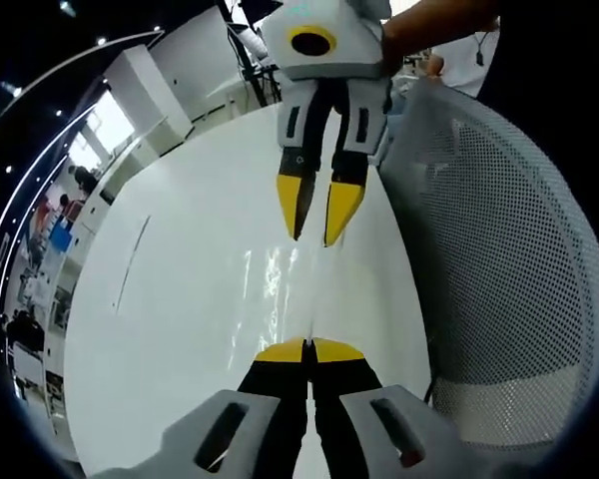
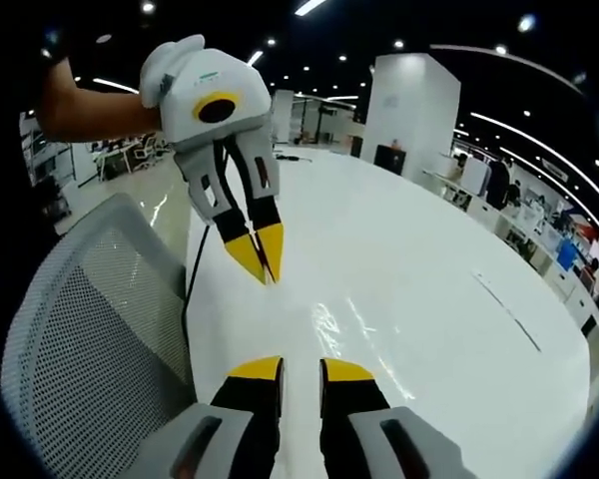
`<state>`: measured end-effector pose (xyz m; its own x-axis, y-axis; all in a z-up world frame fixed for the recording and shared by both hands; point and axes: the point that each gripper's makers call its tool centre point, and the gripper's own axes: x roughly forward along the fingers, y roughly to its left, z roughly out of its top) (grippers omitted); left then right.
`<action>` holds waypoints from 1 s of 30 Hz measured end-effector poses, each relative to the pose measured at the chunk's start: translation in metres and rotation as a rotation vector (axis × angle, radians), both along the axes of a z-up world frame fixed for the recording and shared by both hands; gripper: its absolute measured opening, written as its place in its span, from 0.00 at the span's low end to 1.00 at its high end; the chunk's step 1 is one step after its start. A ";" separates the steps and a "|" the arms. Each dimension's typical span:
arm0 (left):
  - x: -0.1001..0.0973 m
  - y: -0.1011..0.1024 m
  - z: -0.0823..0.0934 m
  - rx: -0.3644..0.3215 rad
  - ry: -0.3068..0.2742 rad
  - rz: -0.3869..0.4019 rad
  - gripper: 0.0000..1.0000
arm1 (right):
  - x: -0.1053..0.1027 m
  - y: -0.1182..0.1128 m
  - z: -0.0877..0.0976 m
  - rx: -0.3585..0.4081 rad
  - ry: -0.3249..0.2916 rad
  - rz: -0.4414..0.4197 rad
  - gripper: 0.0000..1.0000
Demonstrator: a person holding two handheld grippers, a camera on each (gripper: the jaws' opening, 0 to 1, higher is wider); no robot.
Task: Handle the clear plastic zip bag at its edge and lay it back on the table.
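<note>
L tongs: your left gripper [image 1: 307, 351] has its yellow tips pressed together, no gap; can't tell if the bag's edge is pinched btwn them
R tongs: your right gripper [image 2: 300, 371] has its jaws apart w/ nothing btwn them, tips pointing down at the tabletop opposite the left one
Bag: clear zip bag [image 1: 280, 284] shows mostly as glare and faint creases, flat or nearly flat on the table [image 1: 180, 299], btwn the two grippers; its outline is hard to trace
Step (my read): lay-down and release at the edge
How to do it: keep the L tips low and level w/ the surface, ease them apart slowly so the film doesn't spring or cling, then lift straight off; keep the R tips clear of the plastic so you don't drag it
Risk: thin film is slippery and may stick to a pad
Beside: mesh chair [image 1: 509, 259] sits against the table edge, near both grippers
Far: open office, ceiling lights
</note>
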<state>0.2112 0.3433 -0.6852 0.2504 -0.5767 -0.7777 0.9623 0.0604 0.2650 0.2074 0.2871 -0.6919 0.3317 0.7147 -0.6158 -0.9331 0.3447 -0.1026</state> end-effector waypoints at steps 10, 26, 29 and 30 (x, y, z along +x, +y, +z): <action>0.001 0.000 -0.001 -0.011 0.001 0.000 0.00 | -0.001 0.005 -0.003 -0.009 0.006 0.020 0.00; -0.002 -0.007 0.024 -0.091 -0.065 -0.036 0.12 | 0.002 0.008 -0.004 -0.015 0.015 0.006 0.00; -0.004 -0.015 0.030 -0.114 -0.070 -0.053 0.12 | 0.002 0.007 -0.003 -0.014 0.018 0.000 0.00; -0.004 -0.017 0.031 -0.116 -0.069 -0.056 0.11 | 0.002 0.007 -0.003 -0.014 0.018 -0.001 0.00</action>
